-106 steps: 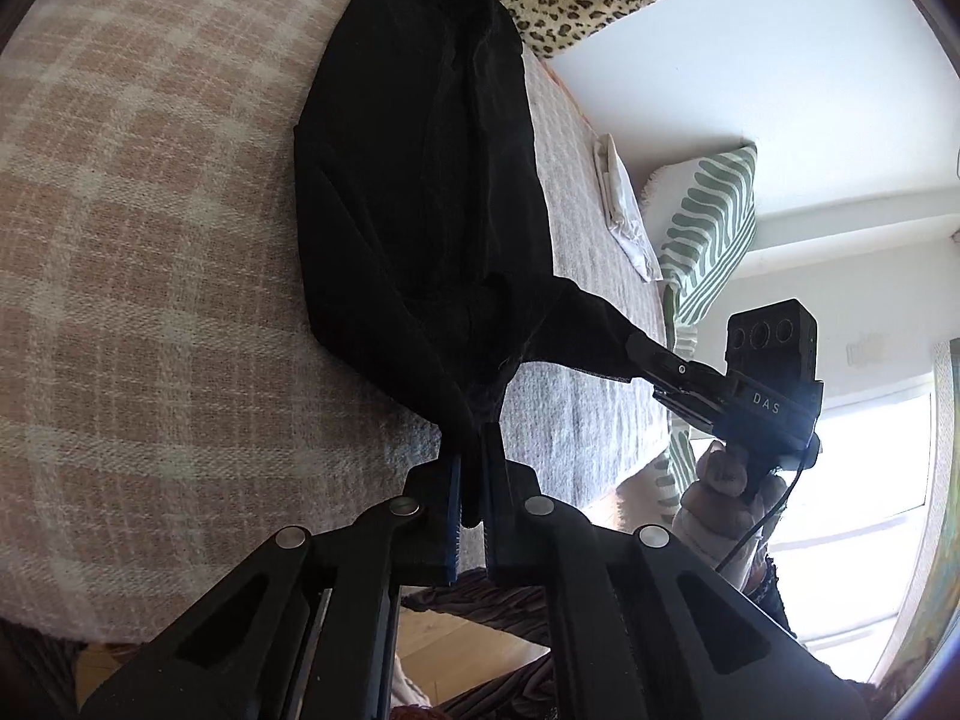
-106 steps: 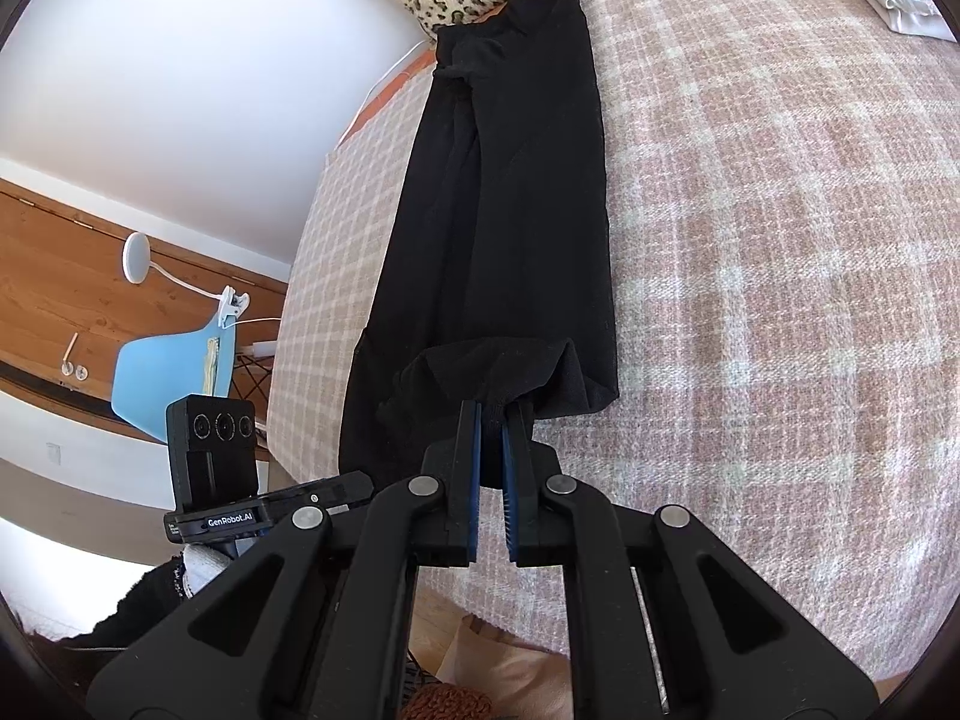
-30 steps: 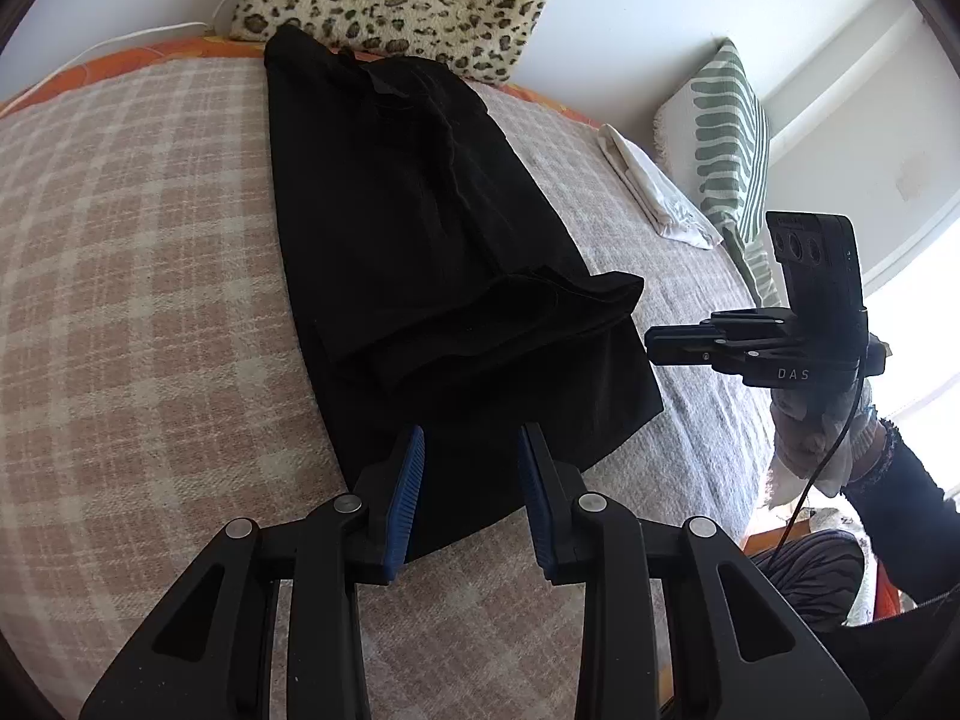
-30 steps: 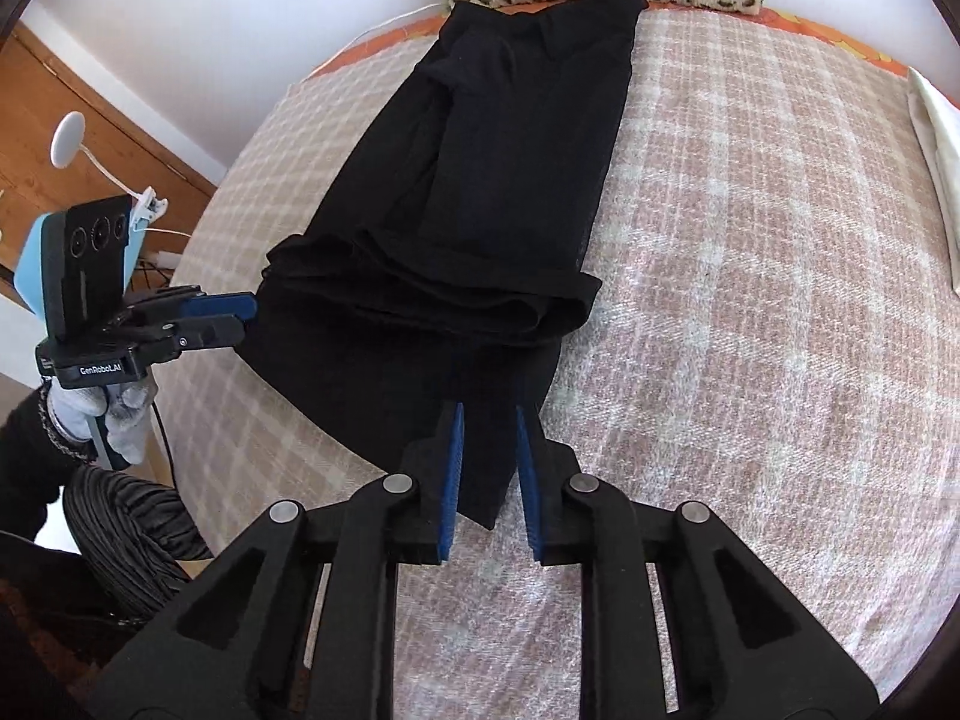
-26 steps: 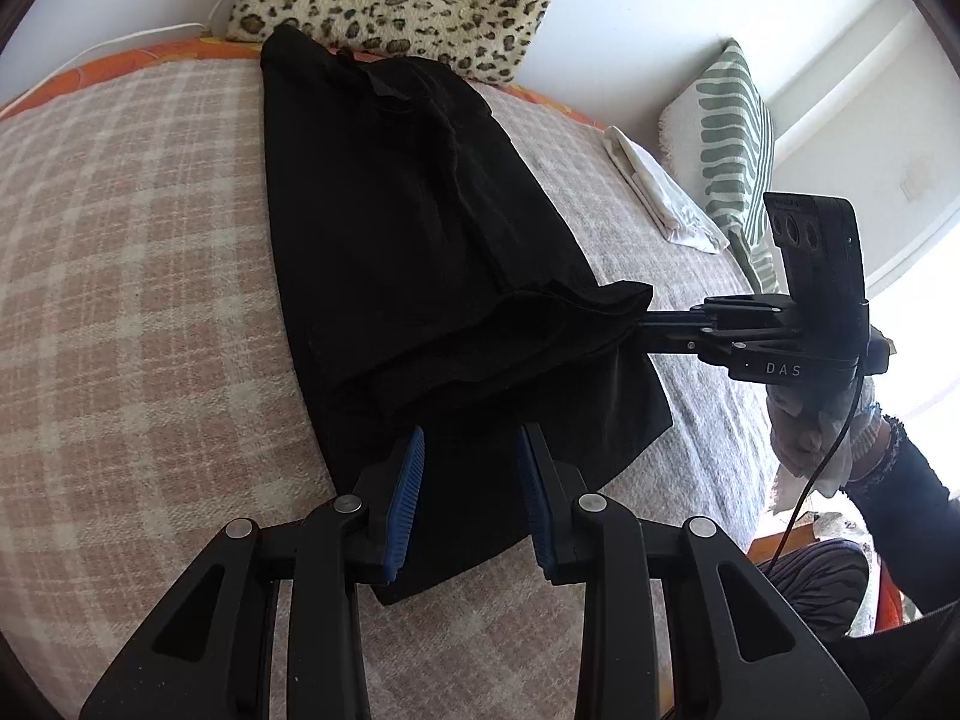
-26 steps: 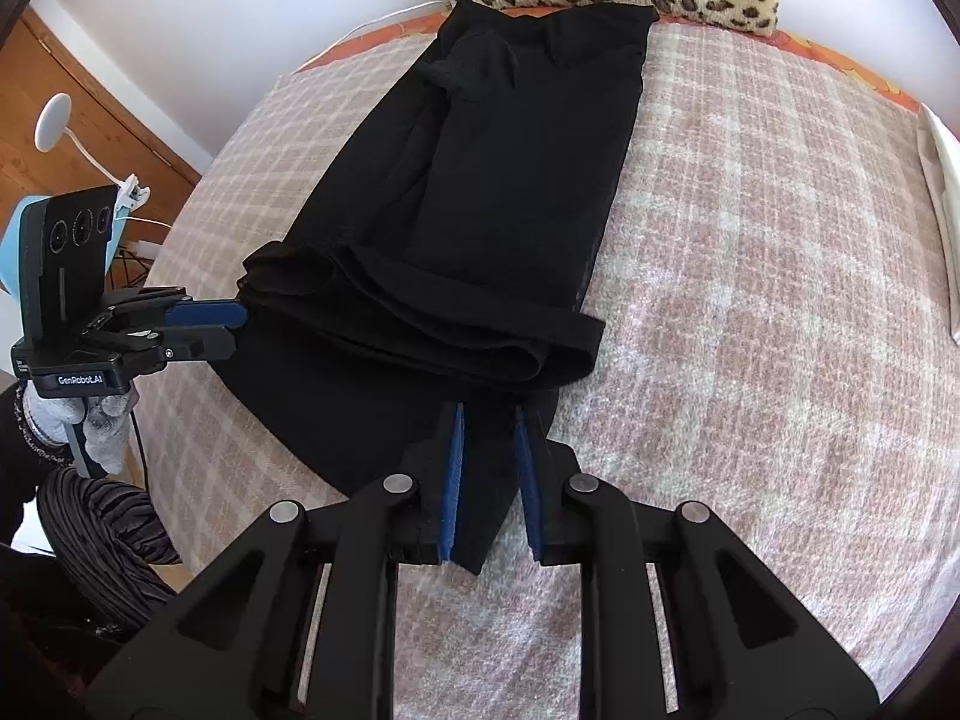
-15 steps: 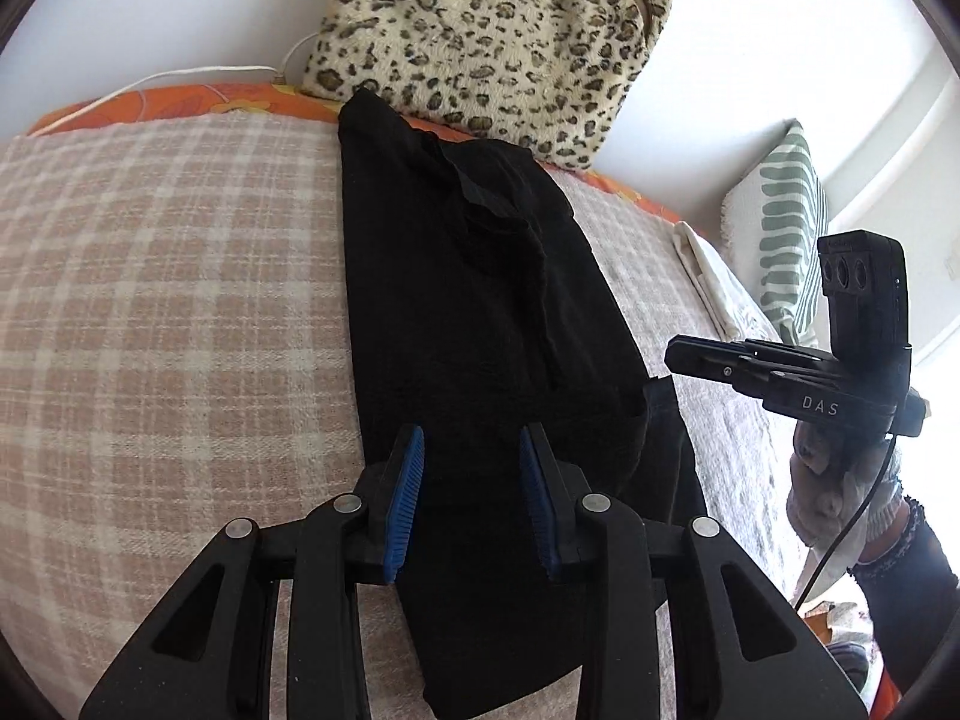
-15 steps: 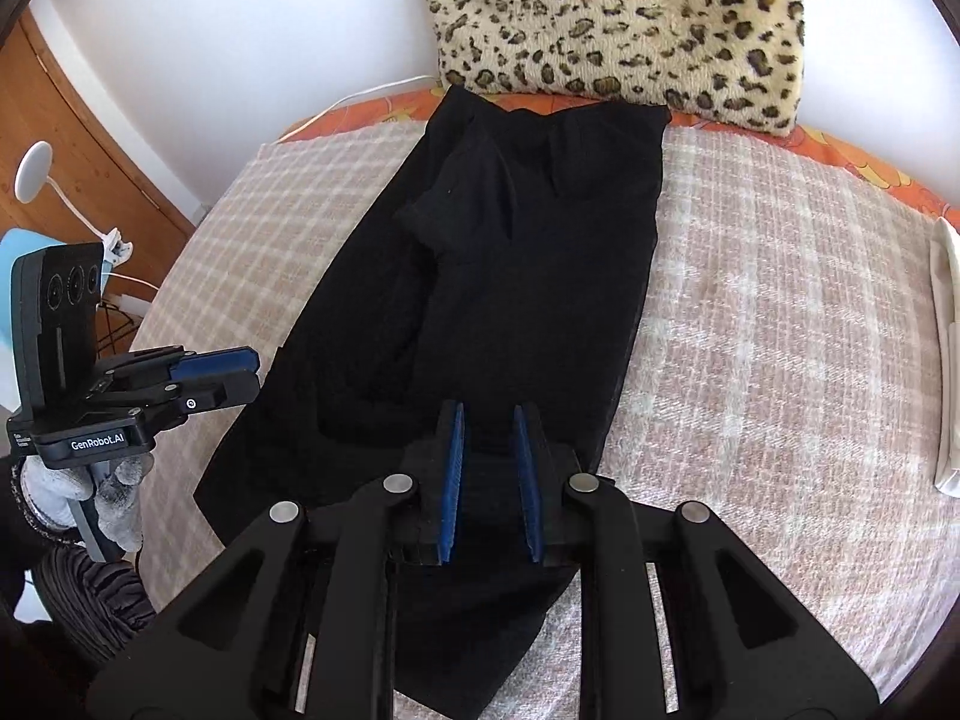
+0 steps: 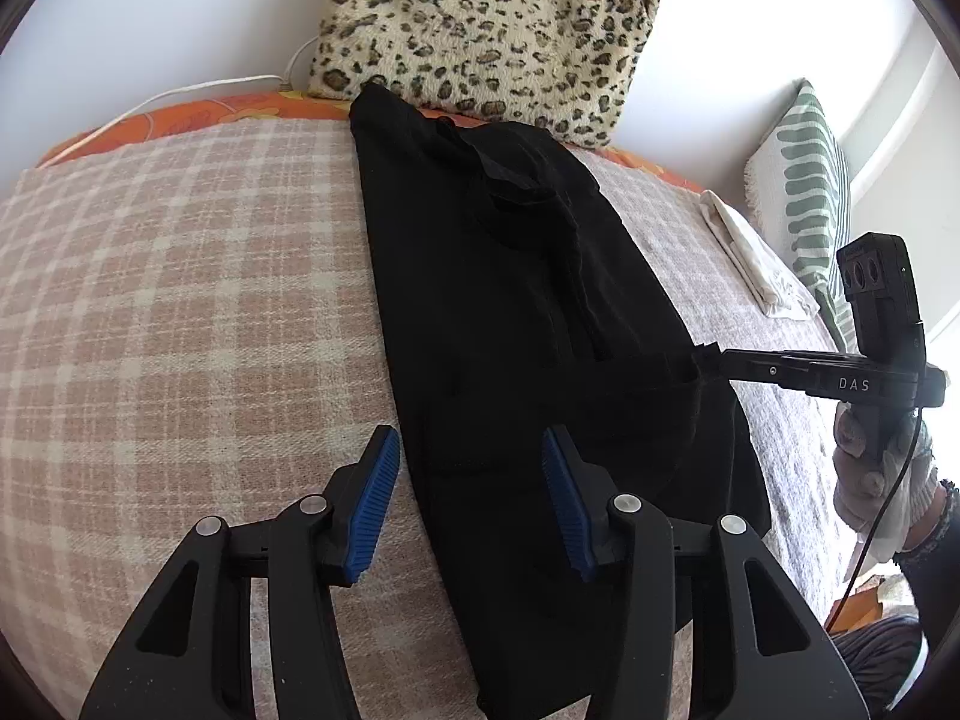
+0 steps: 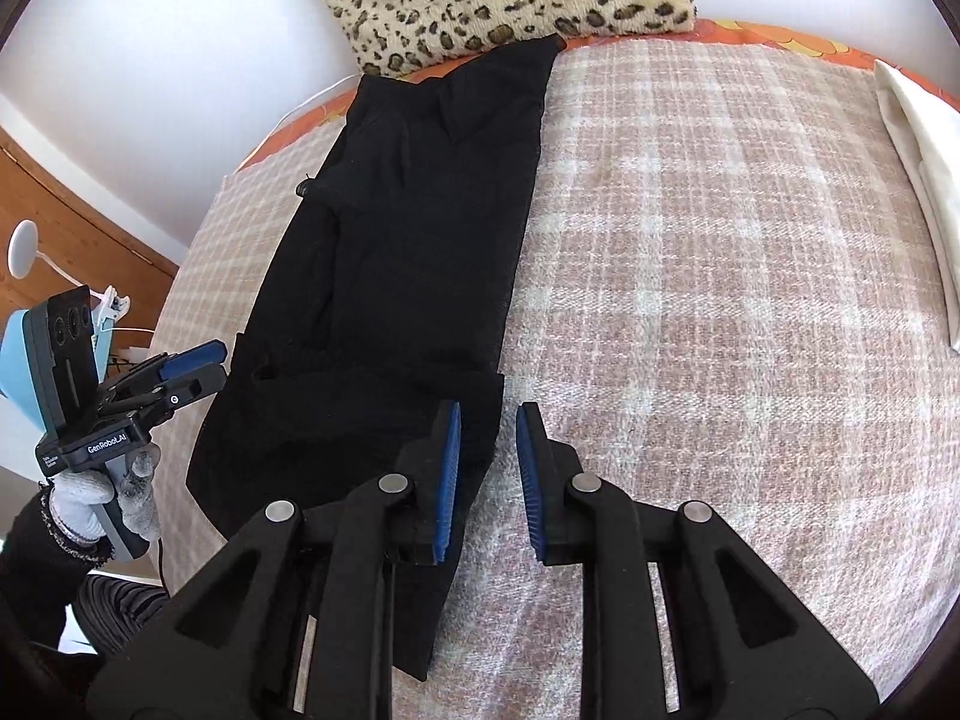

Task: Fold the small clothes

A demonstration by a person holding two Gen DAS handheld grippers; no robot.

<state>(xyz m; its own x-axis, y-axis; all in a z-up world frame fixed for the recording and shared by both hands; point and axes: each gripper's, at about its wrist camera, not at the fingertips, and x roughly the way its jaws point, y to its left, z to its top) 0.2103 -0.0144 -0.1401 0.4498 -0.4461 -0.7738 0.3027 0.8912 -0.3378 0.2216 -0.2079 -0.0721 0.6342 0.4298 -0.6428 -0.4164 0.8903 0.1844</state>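
Observation:
A long black garment (image 9: 528, 324) lies lengthwise on the plaid bed cover, its near end folded over onto itself. It also shows in the right wrist view (image 10: 414, 252). My left gripper (image 9: 471, 501) is open and empty, its jaws straddling the garment's left edge near the fold. In the right wrist view the left gripper (image 10: 192, 369) sits open at the garment's left side. My right gripper (image 10: 487, 474) is open and empty at the garment's right edge. In the left wrist view the right gripper (image 9: 708, 357) touches the fold's right edge.
A leopard-print cushion (image 9: 492, 30) stands at the bed's far end against the wall. A folded white cloth (image 9: 756, 264) and a green striped pillow (image 9: 810, 192) lie at the right. A blue chair and white lamp (image 10: 24, 252) stand beyond the bed's left edge.
Both grippers let go of the garment's near end, which now lies folded over the middle. Both then moved forward along the garment, and the left jaws have opened wider.

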